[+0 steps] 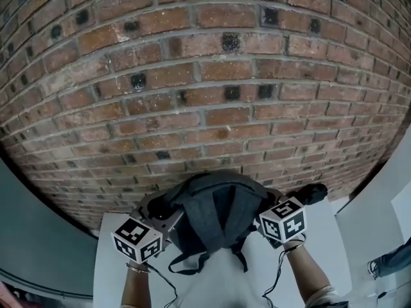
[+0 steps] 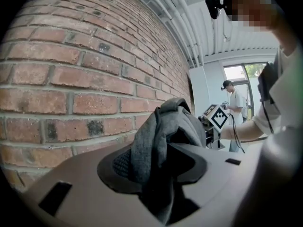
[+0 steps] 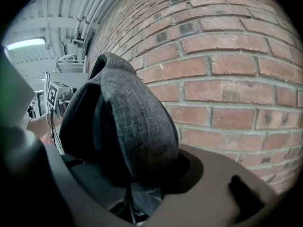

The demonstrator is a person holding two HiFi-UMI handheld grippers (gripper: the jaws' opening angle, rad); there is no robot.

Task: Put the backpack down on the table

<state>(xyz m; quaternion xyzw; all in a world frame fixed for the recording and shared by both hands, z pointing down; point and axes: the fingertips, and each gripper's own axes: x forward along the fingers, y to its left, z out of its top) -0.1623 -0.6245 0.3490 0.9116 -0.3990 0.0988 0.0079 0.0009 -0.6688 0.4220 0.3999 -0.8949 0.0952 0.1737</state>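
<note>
I have the left gripper (image 2: pixel 158 176) clamped on a fold of the grey backpack (image 1: pixel 215 210), jaws part-closed with fabric bunched between them. The right gripper (image 3: pixel 142 186) grips the pack's right side the same way. The backpack sits upright between the two grippers, over the far part of the white tabletop (image 1: pixel 321 242), close to the brick wall (image 1: pixel 205 76). Its straps (image 1: pixel 192 263) trail toward me. I can't tell if its base touches the tabletop.

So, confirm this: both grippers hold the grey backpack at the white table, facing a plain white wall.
Wrong in one respect: the wall is red brick, not plain white, as the head view shows. The left gripper and right gripper do both hold the grey backpack at the white table.
</note>
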